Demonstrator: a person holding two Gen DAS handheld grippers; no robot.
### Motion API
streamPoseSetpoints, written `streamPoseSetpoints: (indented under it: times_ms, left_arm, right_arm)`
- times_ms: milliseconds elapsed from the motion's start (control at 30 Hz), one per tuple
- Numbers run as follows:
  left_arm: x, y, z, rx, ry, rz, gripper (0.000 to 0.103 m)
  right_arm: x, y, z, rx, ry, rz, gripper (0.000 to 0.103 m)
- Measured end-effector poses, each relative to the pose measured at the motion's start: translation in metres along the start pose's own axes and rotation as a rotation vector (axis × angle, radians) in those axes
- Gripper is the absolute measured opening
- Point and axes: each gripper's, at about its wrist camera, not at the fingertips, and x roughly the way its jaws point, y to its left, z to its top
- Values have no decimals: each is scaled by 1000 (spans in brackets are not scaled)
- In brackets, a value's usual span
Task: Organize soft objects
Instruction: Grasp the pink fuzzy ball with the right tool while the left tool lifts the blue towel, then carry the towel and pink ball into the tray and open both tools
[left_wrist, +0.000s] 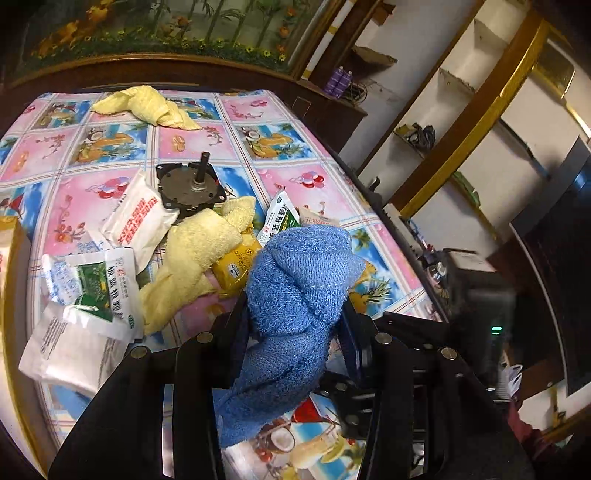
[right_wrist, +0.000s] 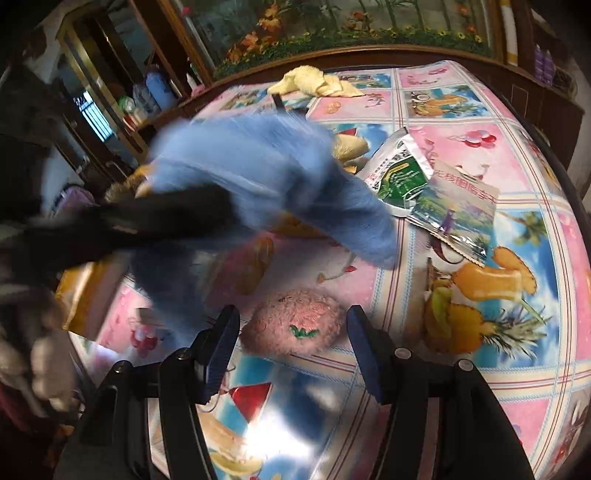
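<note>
While the left gripper (left_wrist: 295, 314) pinches a bunched blue towel (left_wrist: 299, 280) between its two fingers (left_wrist: 236, 321), the cloth bulges above them at the middle of the left wrist view and trails down between the black arms toward the lower centre of the frame. Just left of it lies a pale yellow towel (left_wrist: 199, 254) draped over an orange packet (left_wrist: 236, 264), with white and green sachets (left_wrist: 99, 291) at the left edge and a white pouch with red print (left_wrist: 136, 221) above them. A dark metal motor with a shaft (left_wrist: 190, 184) sits near the middle, and a second yellow towel (left_wrist: 147, 105) lies at the upper left, all on the counter (left_wrist: 295, 147) with its pink and blue fruit-pattern cover. In the right wrist view the right gripper (right_wrist: 291, 350) has its fingers (right_wrist: 221, 350) spread apart, holding nothing, with a pink fuzzy ball (right_wrist: 295, 325) lying on the counter (right_wrist: 517, 166) between them near the lower centre; whether the pads touch it cannot be told. Above and to the left, the same blue towel (right_wrist: 258, 166) appears as a motion-blurred mass, and a green sachet (right_wrist: 402, 173) overlaps a silver packet (right_wrist: 458, 210) at the right of centre
</note>
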Motion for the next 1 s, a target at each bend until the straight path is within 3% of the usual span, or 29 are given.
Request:
streamPoseSetpoints:
  times_ms: [33, 100, 133, 233, 433, 567, 700, 833, 1000]
  left_arm:
    - [-13, 2, -3, -15, -23, -10, 43]
    - [-41, 9, -9, -47, -69, -37, 43]
    - [-56, 13, -12, -62, -94, -48, 43]
    - [-103, 28, -23, -101, -170, -49, 43]
    - [-196, 67, -42, -193, -348, 34, 43]
    - [-239, 93, -56, -241, -442, 121, 43]
    - [-251, 123, -65, -291, -450, 226, 43]
    - [-238, 156, -73, -332, -398, 326, 43]
    - [-211, 201, -80, -350, -305, 553, 45]
  right_arm:
    - [4, 3, -1, -7, 7, -21, 59]
    - [10, 5, -3, -3, 19, -25, 43]
    - [9, 5, -4, 9, 17, -12, 41]
    - [1, 6, -7, 27, -10, 1, 39]
    - [-33, 31, -2, -6, -93, 27, 39]
    - [-43, 68, 14, -54, -127, 121, 39]
    - [-36, 115, 32, -127, -114, 218, 39]
    - [-23, 168, 45, -218, -93, 266, 39]
    - [7, 222, 54, -313, -52, 292, 39]
